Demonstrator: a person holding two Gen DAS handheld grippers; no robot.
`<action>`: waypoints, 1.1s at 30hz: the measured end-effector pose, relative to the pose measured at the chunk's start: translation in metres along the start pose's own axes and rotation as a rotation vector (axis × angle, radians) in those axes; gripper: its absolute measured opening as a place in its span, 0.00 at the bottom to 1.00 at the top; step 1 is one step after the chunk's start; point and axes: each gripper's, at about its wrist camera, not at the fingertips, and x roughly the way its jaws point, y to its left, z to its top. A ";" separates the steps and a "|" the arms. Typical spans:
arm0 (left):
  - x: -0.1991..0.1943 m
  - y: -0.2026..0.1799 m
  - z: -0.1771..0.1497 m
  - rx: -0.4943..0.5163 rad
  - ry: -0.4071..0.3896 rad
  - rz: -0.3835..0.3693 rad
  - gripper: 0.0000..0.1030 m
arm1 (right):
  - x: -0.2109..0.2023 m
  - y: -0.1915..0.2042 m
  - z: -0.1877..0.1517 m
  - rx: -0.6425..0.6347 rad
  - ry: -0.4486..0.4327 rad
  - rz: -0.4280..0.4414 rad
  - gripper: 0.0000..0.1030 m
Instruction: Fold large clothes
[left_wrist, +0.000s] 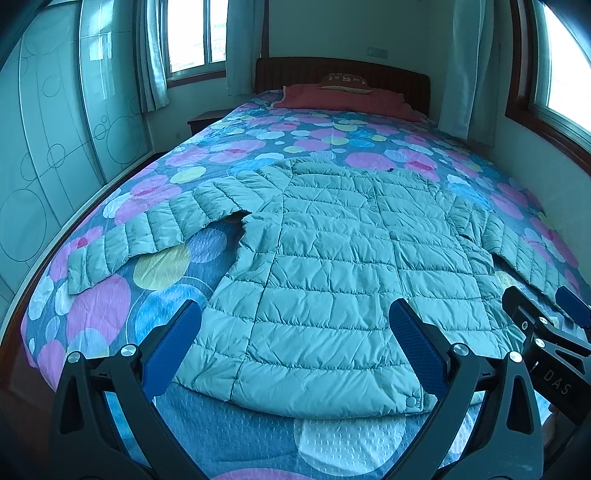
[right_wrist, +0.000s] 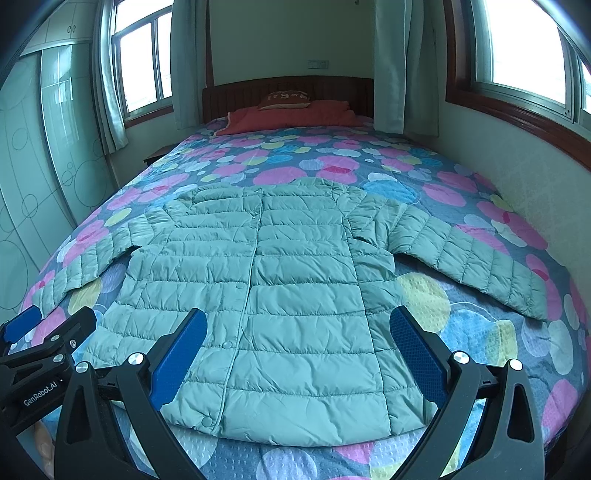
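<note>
Left wrist view: pale green quilted puffer jacket (left_wrist: 332, 266) flat, front up, sleeves spread on circle-patterned bed (left_wrist: 110, 314); left tool (left_wrist: 295, 354) and right tool (right_wrist: 299, 354) both wide, empty, probably above hem; best pinching sleeve cuffs, folding inward evenly.

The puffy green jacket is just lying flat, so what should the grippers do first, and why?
Probably reach the left gripper out to the left sleeve to fold it in. The jacket lies spread flat, both sleeves out, and both grippers hang open and empty above its hem.
</note>
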 end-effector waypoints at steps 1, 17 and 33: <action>0.001 -0.001 -0.001 0.000 0.003 0.001 0.98 | 0.000 0.000 0.000 0.000 0.001 0.000 0.96; 0.002 0.001 -0.002 0.001 0.008 0.001 0.98 | 0.000 0.000 -0.001 -0.001 0.002 -0.001 0.96; 0.003 0.000 -0.002 0.001 0.011 0.001 0.98 | 0.000 0.000 -0.001 -0.002 0.003 -0.002 0.96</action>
